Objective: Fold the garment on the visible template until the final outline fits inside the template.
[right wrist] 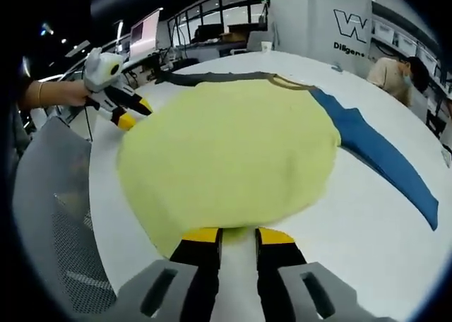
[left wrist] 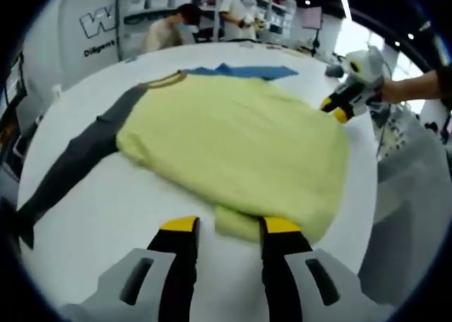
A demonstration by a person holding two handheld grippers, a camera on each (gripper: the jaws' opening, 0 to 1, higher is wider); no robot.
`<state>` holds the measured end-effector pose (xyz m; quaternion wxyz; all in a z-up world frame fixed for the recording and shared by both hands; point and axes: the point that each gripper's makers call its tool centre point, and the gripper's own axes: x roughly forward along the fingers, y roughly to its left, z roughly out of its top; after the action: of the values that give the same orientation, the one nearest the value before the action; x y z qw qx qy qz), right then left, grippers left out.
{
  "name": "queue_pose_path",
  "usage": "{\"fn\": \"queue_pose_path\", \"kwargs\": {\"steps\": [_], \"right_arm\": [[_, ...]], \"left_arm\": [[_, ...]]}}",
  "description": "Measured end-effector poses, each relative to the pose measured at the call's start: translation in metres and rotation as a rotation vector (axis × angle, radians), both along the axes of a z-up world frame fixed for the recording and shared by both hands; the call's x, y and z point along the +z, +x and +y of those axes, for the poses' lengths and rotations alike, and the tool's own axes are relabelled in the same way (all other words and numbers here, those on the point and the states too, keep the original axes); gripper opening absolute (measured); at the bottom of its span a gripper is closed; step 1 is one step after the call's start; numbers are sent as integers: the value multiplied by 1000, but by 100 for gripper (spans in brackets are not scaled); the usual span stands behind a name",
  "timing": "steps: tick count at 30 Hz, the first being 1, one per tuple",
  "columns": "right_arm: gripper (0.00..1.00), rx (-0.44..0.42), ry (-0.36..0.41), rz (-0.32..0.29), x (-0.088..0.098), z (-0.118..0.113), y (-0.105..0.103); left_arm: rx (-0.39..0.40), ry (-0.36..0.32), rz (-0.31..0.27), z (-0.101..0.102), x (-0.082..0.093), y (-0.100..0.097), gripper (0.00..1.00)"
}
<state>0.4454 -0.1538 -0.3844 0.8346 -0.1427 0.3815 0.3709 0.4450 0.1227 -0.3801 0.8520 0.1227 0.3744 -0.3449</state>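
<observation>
Each camera looks low and close along its own jaws across the white worktop (left wrist: 106,216) from opposite hem corners. Both views share the yellow shirt (left wrist: 233,152) with its grey sleeve (left wrist: 78,156) and blue sleeve (right wrist: 381,156).

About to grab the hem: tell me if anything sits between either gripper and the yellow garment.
Nothing visible does. The pale yellow knit garment lies directly ahead of the left hand-held gripper and the right hand-held gripper.

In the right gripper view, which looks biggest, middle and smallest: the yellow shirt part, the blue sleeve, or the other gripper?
1. Yellow shirt body, by far the biggest.
2. Blue sleeve, long and thin.
3. Other gripper, smallest, though it sits farther from the camera, so that may shrink it.
</observation>
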Motion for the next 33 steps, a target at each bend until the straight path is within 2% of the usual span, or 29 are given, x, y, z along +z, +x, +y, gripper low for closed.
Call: {"fn": "queue_pose_path", "kwargs": {"steps": [4, 10, 15, 17, 18, 21, 24, 25, 26, 27, 31, 33], "right_arm": [[0, -1, 7, 8, -3, 2, 1], [0, -5, 7, 15, -6, 5, 1], [0, -18, 23, 15, -7, 7, 2], [0, -18, 22, 20, -6, 7, 2], [0, -22, 21, 21, -4, 5, 1], [0, -67, 25, 11, 4, -7, -5], [0, -77, 24, 9, 5, -9, -6], [0, -127, 43, 2, 9, -17, -9], [0, -136, 46, 3, 10, -19, -11], [0, -163, 50, -3, 12, -25, -16], [0, -233, 74, 0, 16, -32, -30], [0, -258, 77, -6, 17, -37, -31]], "left_arm": [[-10, -1, 4, -3, -1, -1, 16], [-17, -20, 39, -8, -7, -3, 9], [-33, -45, 37, -16, -7, -2, 3], [-2, -49, 49, -12, -7, -3, 2], [25, -76, 59, -11, -3, -4, 2], [103, -107, 91, 6, -2, -12, 2], [119, -114, 95, 7, 0, -14, 1], [134, -114, 95, 12, 3, -17, 1], [214, -190, 112, 24, 9, -21, 0], [243, -238, 126, 25, 12, -25, 0], [295, -260, 133, 37, 17, -35, 0], [320, -295, 131, 37, 22, -35, 0]]}}
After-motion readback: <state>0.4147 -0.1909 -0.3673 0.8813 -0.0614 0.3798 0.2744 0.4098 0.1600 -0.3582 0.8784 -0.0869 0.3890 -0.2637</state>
